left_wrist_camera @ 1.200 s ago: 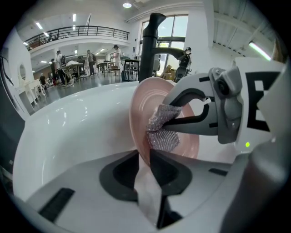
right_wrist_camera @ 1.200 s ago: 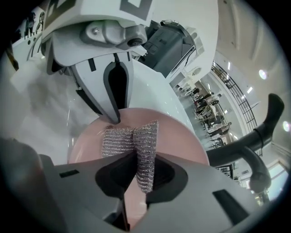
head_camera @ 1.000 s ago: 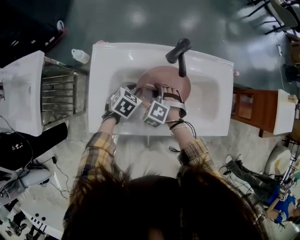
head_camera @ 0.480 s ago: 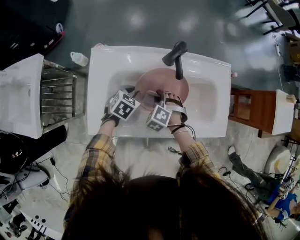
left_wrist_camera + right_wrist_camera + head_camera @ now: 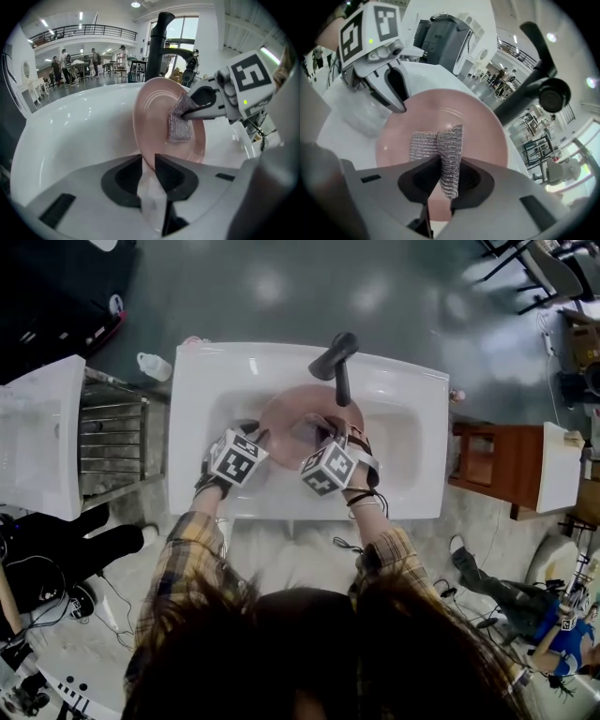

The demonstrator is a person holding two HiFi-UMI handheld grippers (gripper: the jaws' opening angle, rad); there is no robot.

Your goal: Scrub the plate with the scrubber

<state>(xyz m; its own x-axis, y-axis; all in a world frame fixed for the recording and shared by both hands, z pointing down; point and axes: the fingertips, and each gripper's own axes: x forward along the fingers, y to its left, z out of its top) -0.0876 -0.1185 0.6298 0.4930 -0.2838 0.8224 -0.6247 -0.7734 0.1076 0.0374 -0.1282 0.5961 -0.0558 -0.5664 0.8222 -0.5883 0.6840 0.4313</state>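
Observation:
A pink plate (image 5: 292, 416) stands tilted on edge in the white sink (image 5: 412, 409), under the black faucet (image 5: 336, 357). My left gripper (image 5: 148, 161) has the plate's (image 5: 154, 112) near rim between its pads; the jaws are opening slightly, and the pads still touch the rim. My right gripper (image 5: 440, 164) is shut on a folded silver mesh scrubber (image 5: 440, 145). The scrubber (image 5: 179, 125) lies pressed against the plate's face (image 5: 478, 122). In the head view the left gripper (image 5: 261, 435) is at the plate's left edge and the right gripper (image 5: 323, 432) over its middle.
A metal dish rack (image 5: 112, 437) sits left of the sink, with a small white bottle (image 5: 155, 365) on the floor behind it. A wooden stand (image 5: 487, 465) is at the right. The faucet arches close over the plate's far rim.
My right gripper has slid the scrubber rightward and a little farther across the plate's face. The left gripper stays at the plate's rim. The head view has shifted slightly.

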